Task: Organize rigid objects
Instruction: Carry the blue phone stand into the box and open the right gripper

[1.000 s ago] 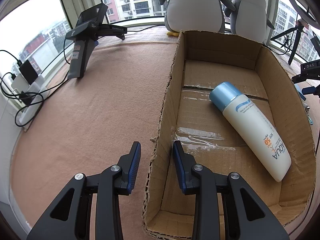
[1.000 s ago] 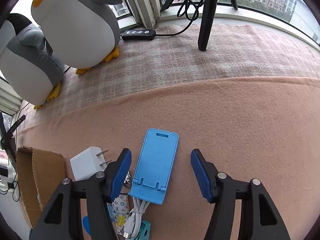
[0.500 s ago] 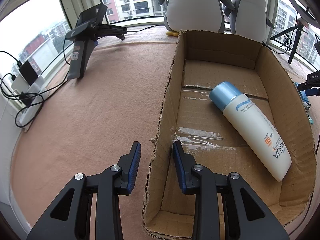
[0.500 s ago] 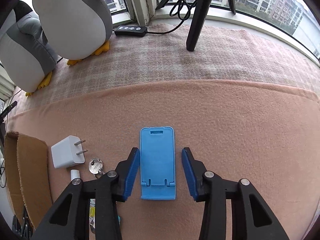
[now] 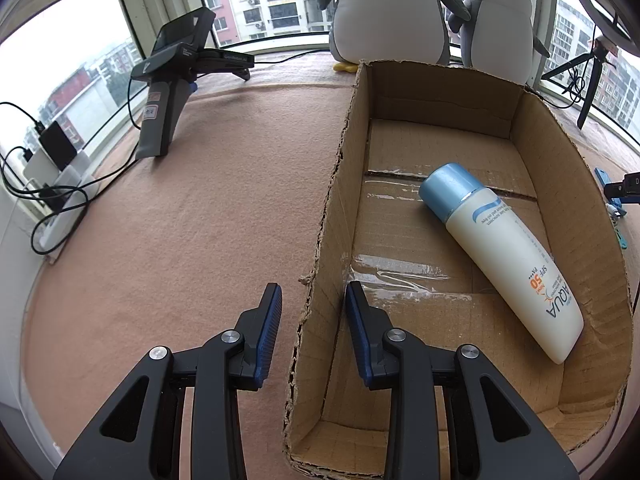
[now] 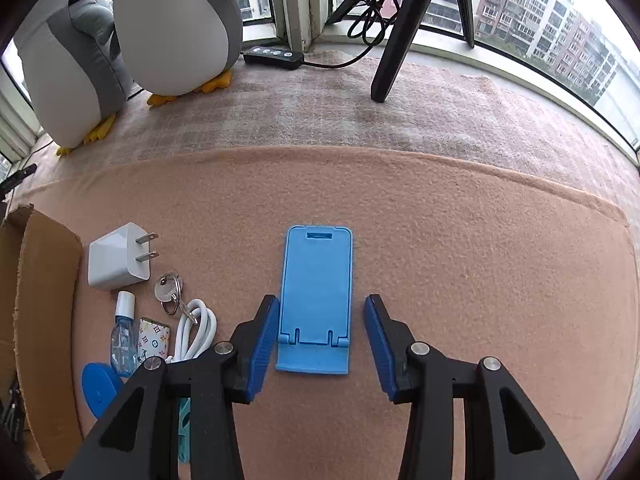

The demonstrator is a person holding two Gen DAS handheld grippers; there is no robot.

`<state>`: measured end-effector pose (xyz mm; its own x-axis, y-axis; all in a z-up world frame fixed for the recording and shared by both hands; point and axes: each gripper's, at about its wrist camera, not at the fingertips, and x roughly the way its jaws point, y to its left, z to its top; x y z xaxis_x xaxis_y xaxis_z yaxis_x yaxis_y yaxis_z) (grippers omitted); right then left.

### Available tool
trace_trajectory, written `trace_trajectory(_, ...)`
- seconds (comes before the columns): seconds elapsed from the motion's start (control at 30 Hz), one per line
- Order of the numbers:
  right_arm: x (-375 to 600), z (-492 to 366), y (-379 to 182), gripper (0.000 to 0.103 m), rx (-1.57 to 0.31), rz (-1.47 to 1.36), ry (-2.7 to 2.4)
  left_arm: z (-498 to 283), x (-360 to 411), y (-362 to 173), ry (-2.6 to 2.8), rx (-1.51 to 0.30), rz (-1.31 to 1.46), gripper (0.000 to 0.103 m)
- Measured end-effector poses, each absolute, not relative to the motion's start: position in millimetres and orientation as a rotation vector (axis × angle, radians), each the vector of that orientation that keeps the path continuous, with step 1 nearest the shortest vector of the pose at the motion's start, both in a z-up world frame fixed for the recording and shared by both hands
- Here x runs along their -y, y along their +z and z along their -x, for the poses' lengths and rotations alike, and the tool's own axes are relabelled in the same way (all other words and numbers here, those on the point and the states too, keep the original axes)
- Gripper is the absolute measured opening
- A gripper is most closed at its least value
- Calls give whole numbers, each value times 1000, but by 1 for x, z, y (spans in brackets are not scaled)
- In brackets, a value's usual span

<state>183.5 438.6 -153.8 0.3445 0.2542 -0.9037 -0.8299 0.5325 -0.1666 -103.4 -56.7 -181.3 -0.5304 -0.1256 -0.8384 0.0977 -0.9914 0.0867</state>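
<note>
An open cardboard box lies on the pink felt, and a white sunscreen bottle with a blue cap rests on its floor. My left gripper is open, and its fingers straddle the box's near left wall, one outside and one inside. In the right wrist view a flat blue phone stand lies on the felt. My right gripper is open with the stand's near end between its fingers. The left finger is close against the stand's edge, while the right one stands clearly apart from it.
Left of the stand lie a white charger, a key, a coiled white cable, a small clear bottle and a blue disc, beside the box wall. Two plush penguins and a tripod leg stand at the window.
My right gripper swung over the blue stand, lined up with it and narrowed from wide open; the stand now lies between its fingers. The left gripper and box have not moved.
</note>
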Motion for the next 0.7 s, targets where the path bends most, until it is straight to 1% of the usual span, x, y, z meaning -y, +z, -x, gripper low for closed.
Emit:
trace_trajectory(0.1,-446,-181,-154,33,-960,716,783,104,57,-181,-2641,43,-1450,31)
trace_trajectory(0.4,-437,-166,-146,33,-946,670,788,102,57,-181,-2642,40,-1444,31)
trace_trajectory(0.7,-423,-101,-108,33,-904,609,948,102,55,-181,-2641,56,-1438,31)
